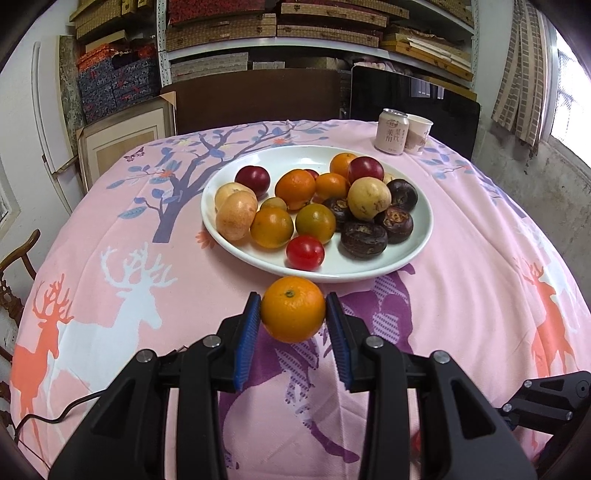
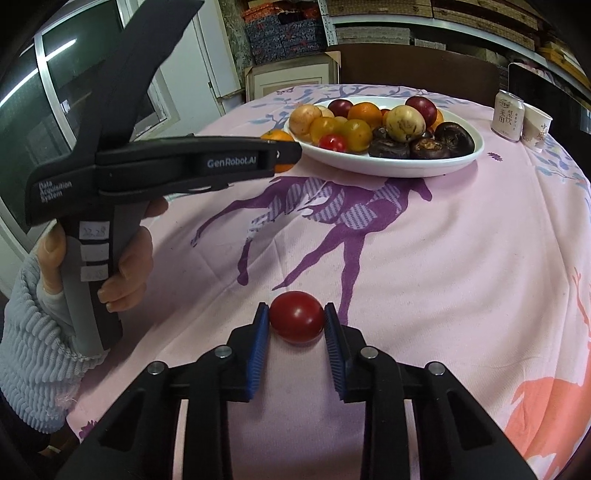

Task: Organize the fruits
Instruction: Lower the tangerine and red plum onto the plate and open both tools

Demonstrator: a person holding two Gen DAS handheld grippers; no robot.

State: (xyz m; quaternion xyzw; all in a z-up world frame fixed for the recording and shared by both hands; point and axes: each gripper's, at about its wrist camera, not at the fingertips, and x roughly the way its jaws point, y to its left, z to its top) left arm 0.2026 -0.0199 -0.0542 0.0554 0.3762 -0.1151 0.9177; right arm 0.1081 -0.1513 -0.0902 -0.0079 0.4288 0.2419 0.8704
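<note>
My left gripper [image 1: 293, 301] is shut on an orange [image 1: 293, 317], held just in front of the near rim of a white plate [image 1: 369, 274]. The plate carries several oranges, red plums, pale round fruits, dark water chestnuts and a red tomato [image 1: 305, 252]. In the right wrist view, my right gripper [image 2: 296, 308] is shut on a red tomato [image 2: 297, 321] that rests on the pink deer-print tablecloth [image 2: 443, 258], well short of the plate [image 2: 388, 169]. The left gripper [image 2: 290, 152] shows there from the side, held by a hand [image 2: 127, 273], with the orange [image 2: 276, 136] at its tip.
A drink can [image 1: 391, 132] and a paper cup [image 1: 418, 133] stand at the far right behind the plate. Shelves of boxes [image 1: 277, 26] fill the back wall. A wooden chair [image 1: 16, 273] stands off the table's left edge.
</note>
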